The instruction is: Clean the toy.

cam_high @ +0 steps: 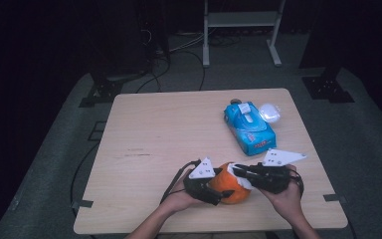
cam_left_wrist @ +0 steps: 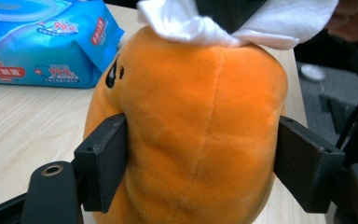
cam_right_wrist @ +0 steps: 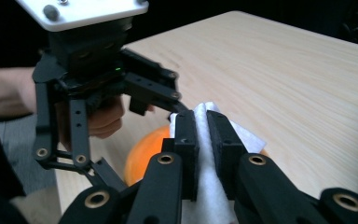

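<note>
Orange and soft, the plush toy (cam_high: 230, 188) sits near the front edge of the counter (cam_high: 169, 129), right between your two hands. Your left tool (cam_high: 214, 191) holds it from the side. In the left gripper view you can see the two black jaws pressed on the toy (cam_left_wrist: 200, 130), one on each side, so that tool is clamped on the plush toy. A small black face mark shows on the toy's upper left side in that view. Your right tool (cam_high: 238, 172) comes in from the right and points at the top of the toy. In the right gripper view its jaws are squeezed close together with a white wipe (cam_right_wrist: 208, 154) between them, so your right tool (cam_right_wrist: 203, 135) is clamped on the white wipe. The wipe lies on top of the toy, and you can see it (cam_left_wrist: 242, 23) there in the left gripper view too, all crumpled. In the right gripper view the left tool (cam_right_wrist: 98, 93) stands just behind the wipe, with your left hand (cam_right_wrist: 100, 116) around it. Farther back on the counter lies a blue pack of wipes (cam_high: 248, 128), well apart from the toy. A small white round thing (cam_high: 270, 112) rests just beside the pack, at its far right corner.
</note>
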